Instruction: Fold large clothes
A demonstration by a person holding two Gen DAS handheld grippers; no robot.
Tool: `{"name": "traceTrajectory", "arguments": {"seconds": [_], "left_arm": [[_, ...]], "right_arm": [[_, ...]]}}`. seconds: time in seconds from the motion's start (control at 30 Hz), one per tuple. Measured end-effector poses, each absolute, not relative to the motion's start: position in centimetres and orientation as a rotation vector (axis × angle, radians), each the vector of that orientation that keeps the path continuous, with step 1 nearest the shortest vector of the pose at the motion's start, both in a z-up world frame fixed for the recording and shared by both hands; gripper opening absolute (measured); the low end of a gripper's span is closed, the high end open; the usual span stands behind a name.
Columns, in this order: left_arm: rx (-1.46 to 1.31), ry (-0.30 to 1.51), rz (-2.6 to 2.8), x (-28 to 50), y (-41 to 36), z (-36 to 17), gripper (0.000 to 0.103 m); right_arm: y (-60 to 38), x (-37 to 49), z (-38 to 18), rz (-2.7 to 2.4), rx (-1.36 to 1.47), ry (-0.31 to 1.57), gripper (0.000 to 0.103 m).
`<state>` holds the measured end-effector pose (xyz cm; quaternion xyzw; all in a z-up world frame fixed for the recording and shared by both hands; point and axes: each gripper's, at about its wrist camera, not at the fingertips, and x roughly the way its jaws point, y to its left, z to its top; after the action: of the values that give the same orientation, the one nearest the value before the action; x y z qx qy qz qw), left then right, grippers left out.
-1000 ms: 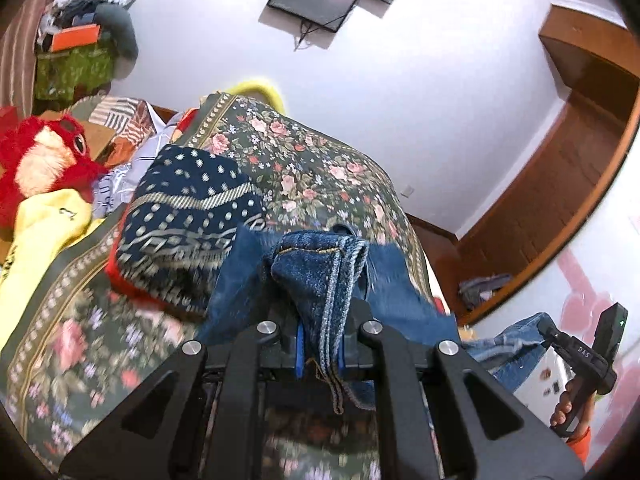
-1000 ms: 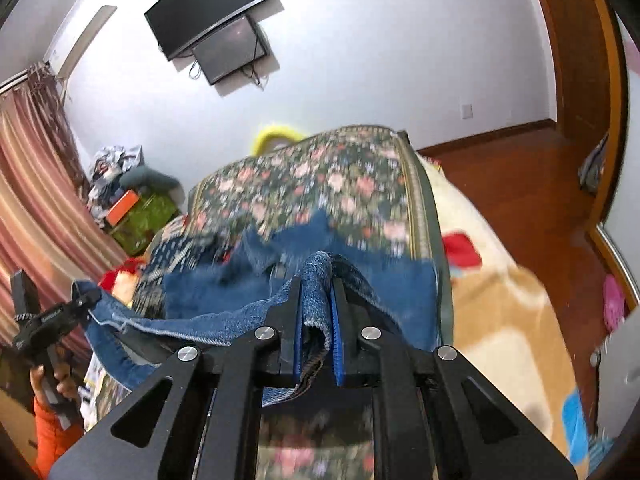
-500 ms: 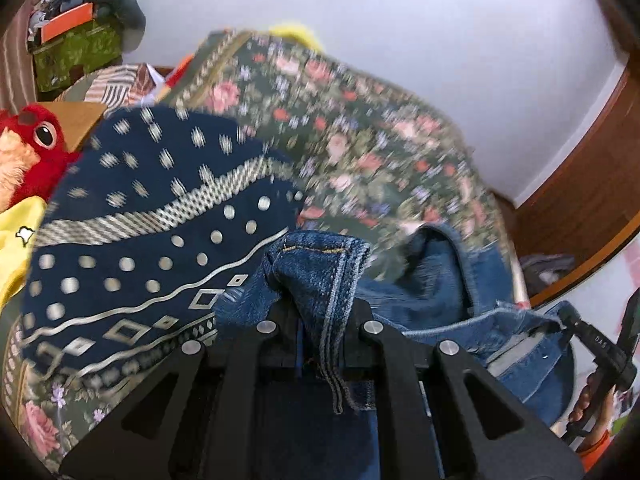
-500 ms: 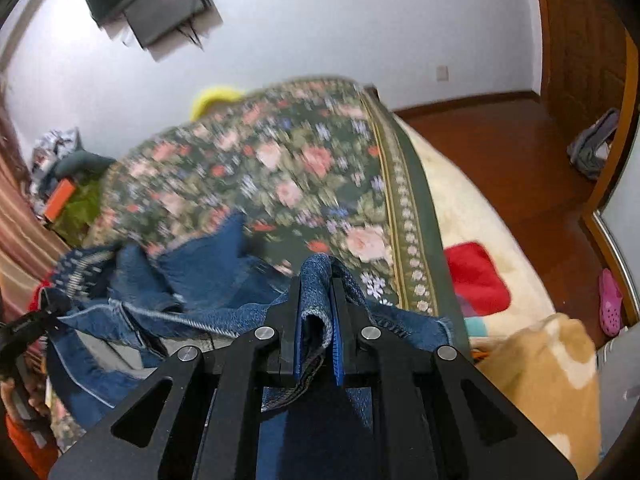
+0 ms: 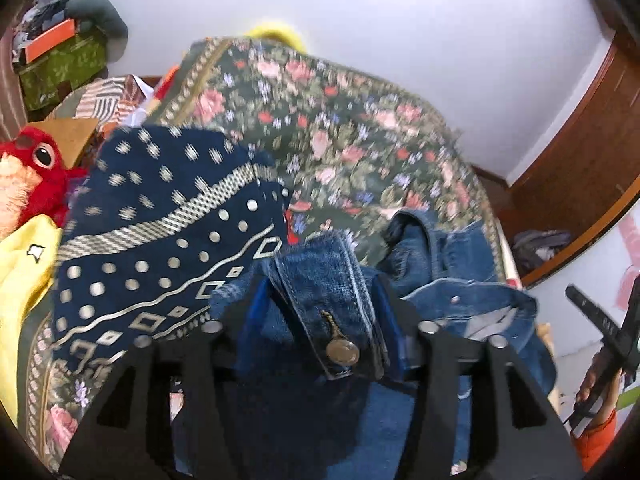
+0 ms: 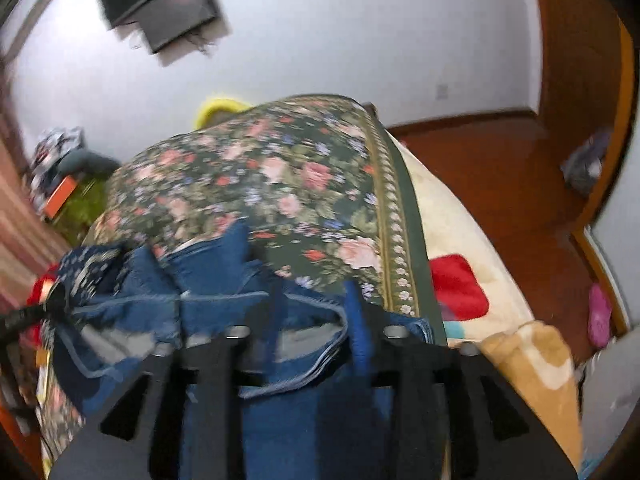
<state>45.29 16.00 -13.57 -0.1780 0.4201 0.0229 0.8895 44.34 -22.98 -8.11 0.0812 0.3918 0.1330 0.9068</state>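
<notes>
A pair of blue jeans (image 5: 452, 264) lies bunched on the floral bedspread (image 5: 340, 128). My left gripper (image 5: 320, 300) is open, its jaws spread wide, with the jeans' waistband and brass button (image 5: 341, 351) lying loose between them. My right gripper (image 6: 312, 312) is open too, with a denim edge (image 6: 304, 344) resting between the blue pads (image 6: 354, 320). The jeans (image 6: 208, 276) stretch across to the left gripper's tip (image 6: 36, 312). The right gripper also shows in the left wrist view (image 5: 600, 320), at the far right.
A folded navy patterned garment (image 5: 160, 240) lies left of the jeans. A red plush toy (image 5: 32, 176) and yellow cloth (image 5: 24, 280) sit at the left edge. A cream blanket (image 6: 460, 240) with a red patch hangs off the bed's right side. Wood floor (image 6: 500, 168) lies beyond.
Both grippers have opened and let go of the jeans' waistband, which now lies loose between the spread fingers. The jeans have come down onto the bed.
</notes>
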Motion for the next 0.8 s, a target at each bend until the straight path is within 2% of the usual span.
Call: {"name": "traceTrajectory", "arguments": {"seconds": [0.07,0.27,0.67,0.8], "left_arm": [[-0.361,0.834,0.052,43.9,16.0,-12.2,0.061],[-0.254,0.87,-0.013,41.2,14.0,-11.6,0.063],[-0.105,1.079,-0.11,40.3,6.6,-20.8,0.065],[-0.069,1.04,-0.06,42.3,5.7,-21.8,0.065]], "right_arm": [[-22.2,42.3,-7.0,0.32,0.124,0.788,0.055],[-20.1,39.1,-8.6,0.415,0.042,0.873,0.056],[-17.6,39.5,-15.8,0.443,0.078,1.085,0.056],[-17.2,41.2,-17.0,0.418,0.143,1.097,0.063]]}}
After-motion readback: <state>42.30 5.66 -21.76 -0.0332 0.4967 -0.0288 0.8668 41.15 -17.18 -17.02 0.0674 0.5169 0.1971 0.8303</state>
